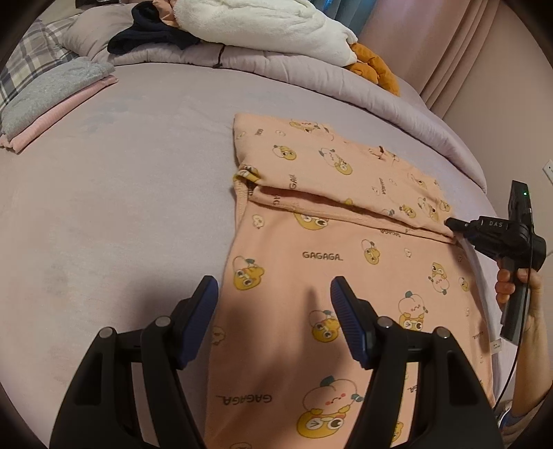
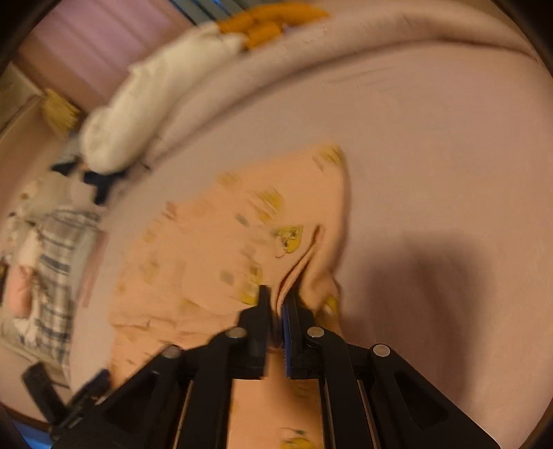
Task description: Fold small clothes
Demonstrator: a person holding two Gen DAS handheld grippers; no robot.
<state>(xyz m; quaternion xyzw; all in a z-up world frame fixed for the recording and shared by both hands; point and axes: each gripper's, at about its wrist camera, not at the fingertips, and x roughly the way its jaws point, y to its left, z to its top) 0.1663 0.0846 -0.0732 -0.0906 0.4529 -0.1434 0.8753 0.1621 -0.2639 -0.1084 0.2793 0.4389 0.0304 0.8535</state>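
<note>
A small peach garment printed with yellow cartoon figures lies on the lilac bed sheet, its far part folded over toward me. My left gripper hovers open over the garment's near left edge, nothing between its blue pads. At the garment's right edge my right gripper, held by a hand, pinches the folded edge. The right wrist view is blurred: the right gripper is shut on a ridge of the peach garment, which is pulled up into a pleat.
A folded grey and pink stack lies at the far left. A white plush toy with orange feet, dark clothing and a bunched quilt line the far side. Pink curtains hang at the right.
</note>
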